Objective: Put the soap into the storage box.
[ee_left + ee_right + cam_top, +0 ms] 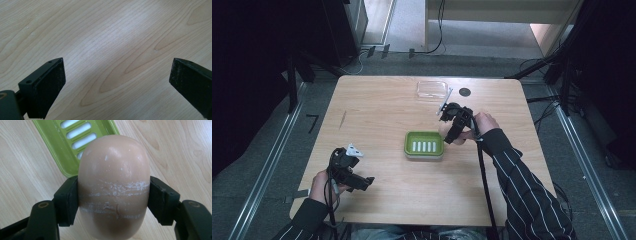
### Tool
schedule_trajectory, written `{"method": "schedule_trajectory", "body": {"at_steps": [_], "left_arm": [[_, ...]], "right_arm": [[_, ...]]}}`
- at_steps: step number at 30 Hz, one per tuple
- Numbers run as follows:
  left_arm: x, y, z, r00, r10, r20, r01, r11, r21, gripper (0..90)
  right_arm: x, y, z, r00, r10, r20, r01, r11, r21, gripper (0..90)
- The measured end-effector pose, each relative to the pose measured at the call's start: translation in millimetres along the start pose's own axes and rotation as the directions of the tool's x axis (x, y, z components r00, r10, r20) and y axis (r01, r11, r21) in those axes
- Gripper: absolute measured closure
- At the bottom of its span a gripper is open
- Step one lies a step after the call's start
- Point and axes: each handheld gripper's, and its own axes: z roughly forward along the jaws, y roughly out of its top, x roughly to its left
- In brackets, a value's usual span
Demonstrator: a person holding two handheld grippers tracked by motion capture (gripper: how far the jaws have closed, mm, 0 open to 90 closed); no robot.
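Clamped between two black jaws in the right gripper view, a peach-coloured soap bar is sitting nearest the lens, its waist scored with whitish scuff bands where the pads are pressing. Behind it, at about eleven o'clock, the corner of a green soap dish with pale drain slots is showing, so the bar is hanging off the dish's edge, not over its well.

From the high view, the right gripper is hovering just beside the dish at its three o'clock side, with the soap peeking out as a pale patch by the jaws. I judge the step in hand to be carrying the bar to the dish. Next, the hand is needing to travel toward nine o'clock until the bar is centred over the slots, lower it flat, and only then let the jaws part; letting go early risks the bar tipping off the rim.

Down at seven o'clock on the wooden table, the left gripper is idling well apart from the dish, its jaws standing wide over bare wood. A clear plastic lid and a small dark disc are lying near the far edge at twelve o'clock.
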Motion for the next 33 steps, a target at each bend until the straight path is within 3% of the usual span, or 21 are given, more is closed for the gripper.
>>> {"method": "schedule_trajectory", "body": {"at_steps": [17,33], "left_arm": [[0.6,-0.4,0.5,1.0,0.0,0.003,0.0,1.0,0.001,1.3],[0.6,0.1,0.4,1.0,0.004,0.005,-0.004,1.0,-0.001,1.3]], "right_arm": [[12.0,20.5,2.2,0.9935,-0.113,0.011,0.113,0.993,-0.012,33.9],[21.3,32.0,4.4,0.9843,-0.176,0.013,0.176,0.984,-0.026,33.9]]}}
